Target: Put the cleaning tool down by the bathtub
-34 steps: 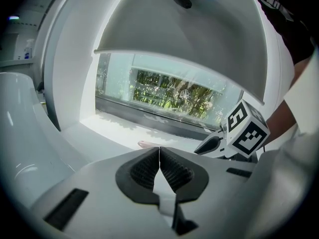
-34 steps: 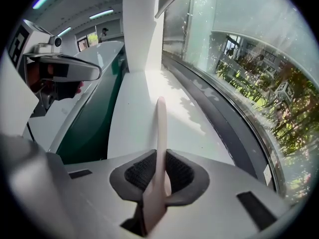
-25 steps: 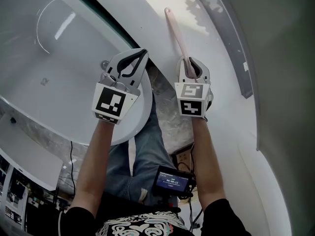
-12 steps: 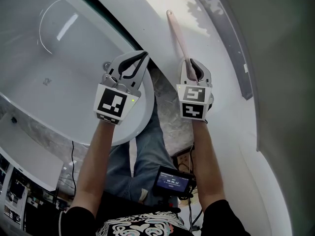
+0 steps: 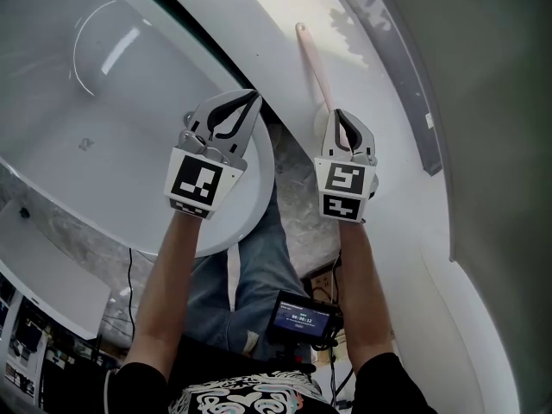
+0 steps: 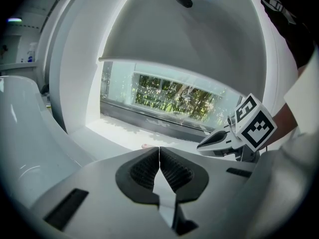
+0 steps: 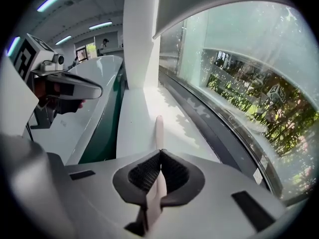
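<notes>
The cleaning tool point(image 5: 313, 65) is a long pale pink stick that points away from me along the white ledge point(image 5: 379, 136) beside the bathtub point(image 5: 95, 102). My right gripper point(image 5: 338, 117) is shut on its near end, and in the right gripper view the stick point(image 7: 159, 127) runs out from between the closed pads of the right gripper point(image 7: 160, 154). I cannot tell whether the stick touches the ledge. My left gripper point(image 5: 248, 100) hovers over the tub's rim, shut and empty, as the left gripper view of its jaws point(image 6: 159, 151) shows.
A dark green strip point(image 5: 203, 37) separates the tub from the ledge. A curved window point(image 7: 249, 93) runs along the ledge's far side. Below are a marbled floor point(image 5: 297, 214), the person's jeans, a small screen device point(image 5: 302, 317) and a white counter point(image 5: 43, 270).
My right gripper has drawn back slightly toward me with the pink stick in it. The left gripper has barely moved.
</notes>
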`<state>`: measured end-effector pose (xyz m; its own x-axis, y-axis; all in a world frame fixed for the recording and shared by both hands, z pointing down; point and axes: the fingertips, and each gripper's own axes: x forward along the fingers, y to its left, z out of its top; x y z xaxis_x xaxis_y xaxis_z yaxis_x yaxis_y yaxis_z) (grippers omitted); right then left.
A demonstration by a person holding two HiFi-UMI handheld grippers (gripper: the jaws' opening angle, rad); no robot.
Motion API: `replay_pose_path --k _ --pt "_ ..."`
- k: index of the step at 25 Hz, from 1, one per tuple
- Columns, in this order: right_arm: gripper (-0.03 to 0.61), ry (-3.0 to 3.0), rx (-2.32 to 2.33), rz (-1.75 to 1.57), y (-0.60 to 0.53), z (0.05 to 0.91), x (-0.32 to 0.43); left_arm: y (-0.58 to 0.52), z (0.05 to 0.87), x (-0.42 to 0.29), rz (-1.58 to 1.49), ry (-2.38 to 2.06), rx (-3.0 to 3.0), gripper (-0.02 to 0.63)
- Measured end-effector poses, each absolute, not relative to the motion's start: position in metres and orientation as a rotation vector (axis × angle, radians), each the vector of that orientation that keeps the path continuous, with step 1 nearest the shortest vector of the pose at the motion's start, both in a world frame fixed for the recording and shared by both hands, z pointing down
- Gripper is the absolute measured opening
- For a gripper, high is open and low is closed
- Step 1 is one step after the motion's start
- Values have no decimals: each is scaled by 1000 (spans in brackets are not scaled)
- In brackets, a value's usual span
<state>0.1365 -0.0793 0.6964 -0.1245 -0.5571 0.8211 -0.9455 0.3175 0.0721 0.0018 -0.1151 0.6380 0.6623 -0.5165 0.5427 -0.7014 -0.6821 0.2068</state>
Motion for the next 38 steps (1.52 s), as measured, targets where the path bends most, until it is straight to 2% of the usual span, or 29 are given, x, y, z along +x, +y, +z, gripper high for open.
replay_pose_path --k 7,26,38 --pt "28 -1831 1371 596 -84 687 132 -120 638 0 627 -945 2509 17" --pt "28 -1889 1568 600 -53 550 97 -106 522 -49 619 -952 2630 17" --pt "28 -1961 1683 514 -48 434 90 -111 419 -48 540 -972 2708 17"
